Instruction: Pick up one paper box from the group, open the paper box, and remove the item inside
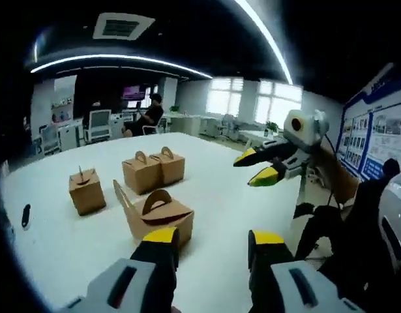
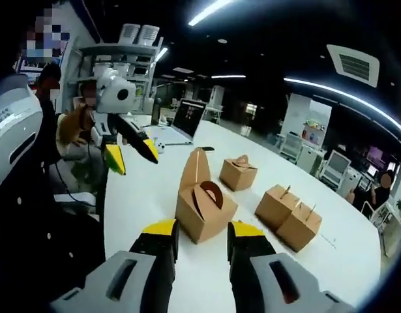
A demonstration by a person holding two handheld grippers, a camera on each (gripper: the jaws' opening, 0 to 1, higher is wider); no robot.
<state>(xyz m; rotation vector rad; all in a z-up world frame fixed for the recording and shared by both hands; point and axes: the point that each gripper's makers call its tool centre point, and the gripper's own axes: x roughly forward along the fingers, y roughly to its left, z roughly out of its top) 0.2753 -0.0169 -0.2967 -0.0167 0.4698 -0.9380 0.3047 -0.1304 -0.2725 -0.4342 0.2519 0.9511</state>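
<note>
Strip lights (image 1: pixel 262 36) streak across a dark ceiling, bent into arcs by the fisheye lens. Bright windows (image 1: pixel 255 98) wash out with glare. The white tabletop (image 1: pixel 207 189) is evenly lit, the boxes (image 2: pixel 207 208) casting faint shadows; edges soften into blur.

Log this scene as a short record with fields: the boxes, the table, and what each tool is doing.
boxes: four brown paper boxes on the white table
nearest box: one flap up, close ahead of both tools
paired boxes: closed, touching side by side
single box: closed, apart from the rest
left tool: open, holding nothing
right tool: open, holding nothing
laptop: open, far end
</note>
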